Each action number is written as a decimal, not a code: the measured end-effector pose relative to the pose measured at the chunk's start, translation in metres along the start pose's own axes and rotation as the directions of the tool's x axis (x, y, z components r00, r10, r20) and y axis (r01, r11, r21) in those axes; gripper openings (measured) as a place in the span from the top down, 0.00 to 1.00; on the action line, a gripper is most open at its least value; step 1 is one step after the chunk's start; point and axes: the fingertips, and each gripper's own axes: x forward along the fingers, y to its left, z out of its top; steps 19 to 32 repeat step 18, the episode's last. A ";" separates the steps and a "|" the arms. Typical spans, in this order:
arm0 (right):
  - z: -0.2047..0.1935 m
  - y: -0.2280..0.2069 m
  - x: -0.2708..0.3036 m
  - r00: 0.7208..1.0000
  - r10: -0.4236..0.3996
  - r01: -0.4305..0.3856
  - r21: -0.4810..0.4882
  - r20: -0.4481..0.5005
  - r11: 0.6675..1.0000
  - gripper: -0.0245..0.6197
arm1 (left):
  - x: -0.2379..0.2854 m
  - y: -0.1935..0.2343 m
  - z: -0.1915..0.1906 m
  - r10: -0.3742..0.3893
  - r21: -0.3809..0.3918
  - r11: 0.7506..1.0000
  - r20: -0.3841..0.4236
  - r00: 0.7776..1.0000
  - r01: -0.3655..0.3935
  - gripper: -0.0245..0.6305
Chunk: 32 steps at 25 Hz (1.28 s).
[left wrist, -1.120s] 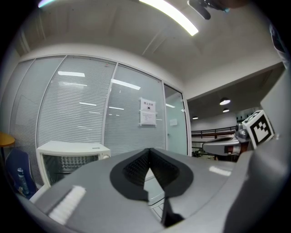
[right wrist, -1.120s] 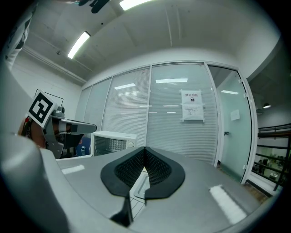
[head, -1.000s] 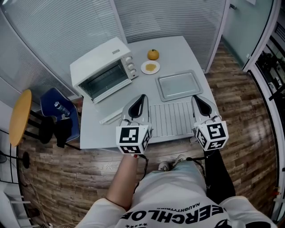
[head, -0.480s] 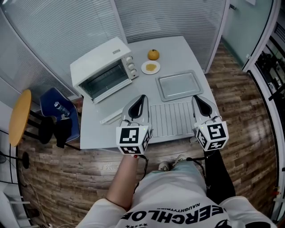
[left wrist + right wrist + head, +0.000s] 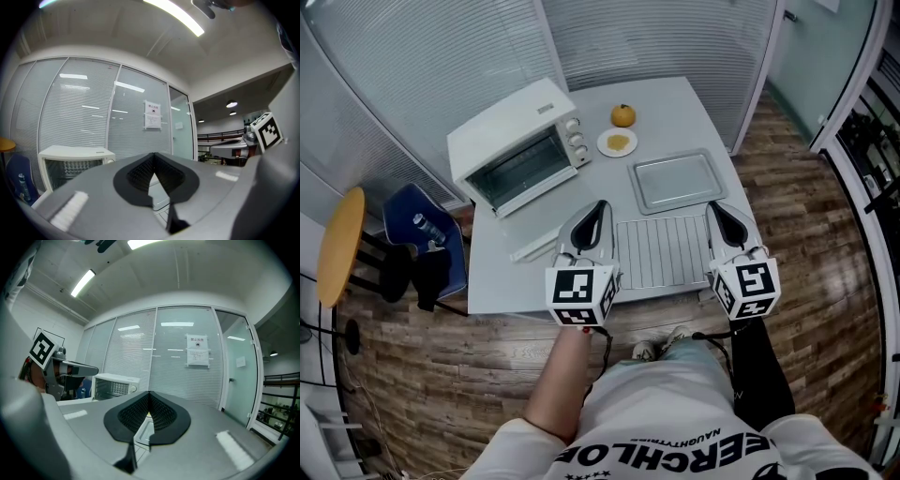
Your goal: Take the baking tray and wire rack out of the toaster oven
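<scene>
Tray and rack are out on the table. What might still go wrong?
The silver wire rack lies near the grey table's front edge; a nudge from the shut left tool or right tool might slide it off. The white toaster oven's door seems open beside the left tool, easy to bump.

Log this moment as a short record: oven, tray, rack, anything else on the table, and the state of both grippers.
toaster oven: far left part of the table
baking tray: out of the oven, flat on the table, to the oven's right
wire rack: out of the oven, flat at the near edge, between the grippers
other items: orange; small plate in front of it
left gripper: shut, empty, at the rack's left
right gripper: shut, empty, at the rack's right
</scene>
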 end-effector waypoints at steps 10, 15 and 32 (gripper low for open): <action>0.000 -0.003 -0.001 1.000 0.000 0.000 0.009 0.006 1.000 0.96 | 0.002 -0.003 0.001 -0.003 0.009 1.000 0.000 1.000 0.003 0.87; -0.001 -0.005 0.001 1.000 0.000 0.000 0.013 0.004 1.000 0.96 | 0.004 -0.005 -0.001 -0.004 0.015 1.000 -0.007 1.000 0.004 0.87; -0.003 -0.005 0.000 1.000 0.006 -0.006 0.014 0.000 1.000 0.96 | 0.006 -0.006 -0.002 0.000 0.014 1.000 -0.009 1.000 0.000 0.87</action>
